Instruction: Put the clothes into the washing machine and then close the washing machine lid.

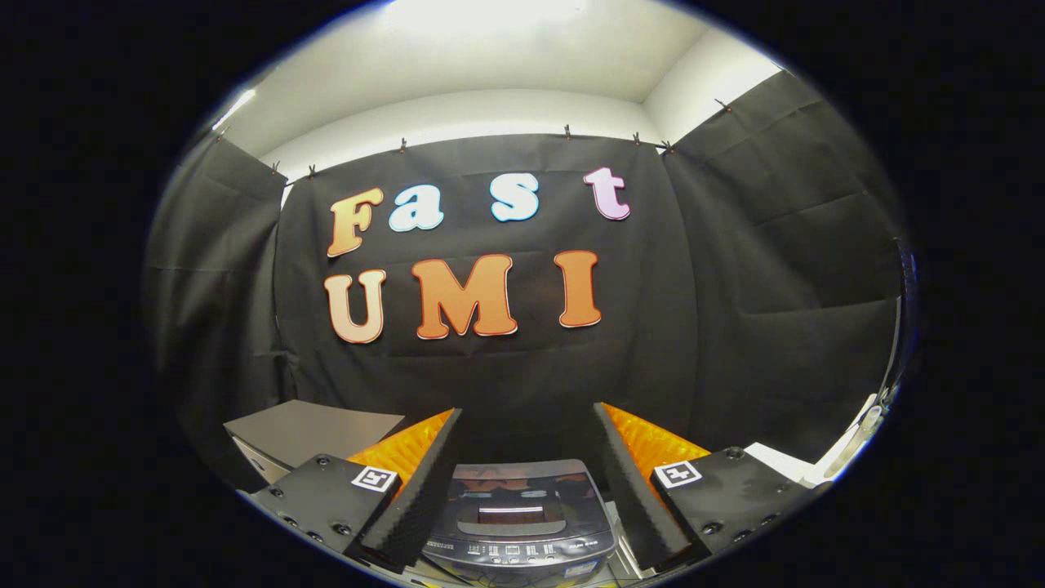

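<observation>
A small grey top-loading washing machine (522, 514) stands below and between the two fingers, its glossy dark lid (522, 490) lying flat and its control panel (518, 551) toward me. My gripper (526, 429) hovers above it, open wide, with nothing between the fingers. I see no clothes in this view.
A grey box-like object (314, 433) stands left of the machine, behind the left finger. A white surface (784, 461) and a pale curved object (857, 433) lie to the right. Black cloth walls (735, 327) close in the back and both sides.
</observation>
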The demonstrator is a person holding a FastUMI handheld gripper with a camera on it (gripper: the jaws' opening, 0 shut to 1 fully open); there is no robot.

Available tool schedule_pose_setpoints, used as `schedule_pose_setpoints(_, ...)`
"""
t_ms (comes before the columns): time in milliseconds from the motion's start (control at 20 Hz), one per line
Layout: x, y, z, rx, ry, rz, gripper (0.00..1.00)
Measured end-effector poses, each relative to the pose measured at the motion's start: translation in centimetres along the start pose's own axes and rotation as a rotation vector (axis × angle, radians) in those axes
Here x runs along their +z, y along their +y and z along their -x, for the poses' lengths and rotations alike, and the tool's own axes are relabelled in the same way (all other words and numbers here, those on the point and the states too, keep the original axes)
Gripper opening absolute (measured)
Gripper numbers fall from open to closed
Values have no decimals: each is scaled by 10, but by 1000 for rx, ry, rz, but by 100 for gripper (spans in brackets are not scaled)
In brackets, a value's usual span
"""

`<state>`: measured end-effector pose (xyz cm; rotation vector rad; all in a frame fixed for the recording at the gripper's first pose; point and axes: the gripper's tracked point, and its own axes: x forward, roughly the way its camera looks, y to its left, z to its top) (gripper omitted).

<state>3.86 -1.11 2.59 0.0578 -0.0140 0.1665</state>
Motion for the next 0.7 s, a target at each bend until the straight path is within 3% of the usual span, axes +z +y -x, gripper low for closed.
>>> schedule_pose_setpoints(700, -6, -16, 12, -17, 17, 11, 99)
